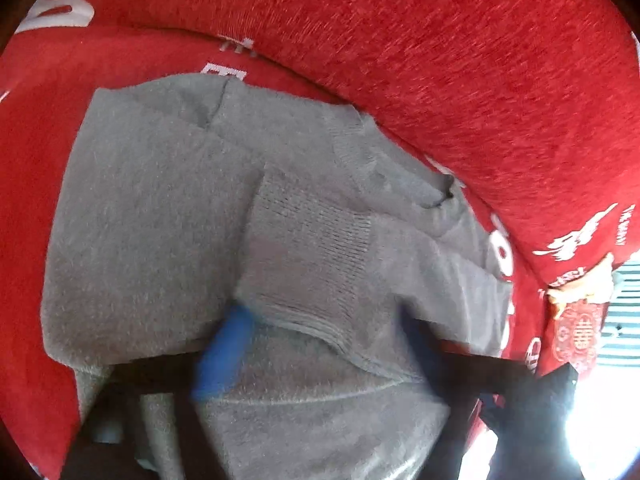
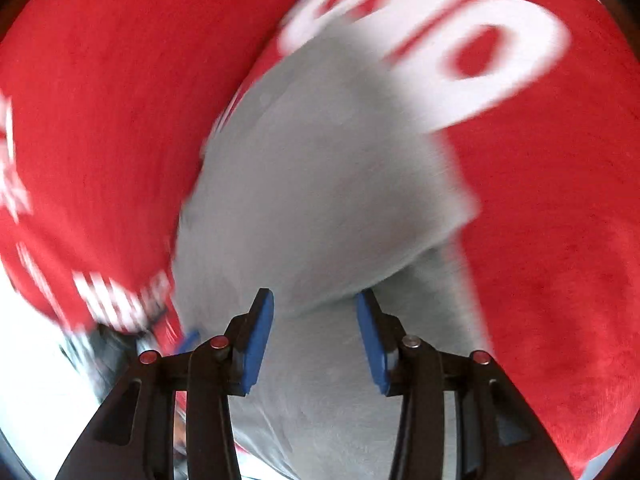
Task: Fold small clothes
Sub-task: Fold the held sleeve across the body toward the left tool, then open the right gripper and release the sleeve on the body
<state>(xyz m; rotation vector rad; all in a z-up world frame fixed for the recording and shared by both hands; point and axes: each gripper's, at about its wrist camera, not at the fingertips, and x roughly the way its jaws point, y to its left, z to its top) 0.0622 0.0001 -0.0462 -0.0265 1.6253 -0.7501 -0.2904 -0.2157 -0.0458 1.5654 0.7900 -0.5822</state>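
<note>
Sleeve cuff of the fuzzy grey knitted sweater (image 1: 308, 248) on the red printed blanket (image 1: 460, 60) sits pinched in your left hand-held gripper (image 1: 316, 344), so lay it flat across the body while your right hand-held gripper (image 2: 315, 344) stays open and empty.

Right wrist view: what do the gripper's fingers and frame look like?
The right gripper has two black fingers faced with blue pads, set on angular black linkage arms with slotted cutouts. Four round pivot pins show, two silver and two reddish. No cables, markings or sleeve are visible.

Bare red cloth (image 1: 460, 60) around sweater (image 1: 152, 208)
</note>
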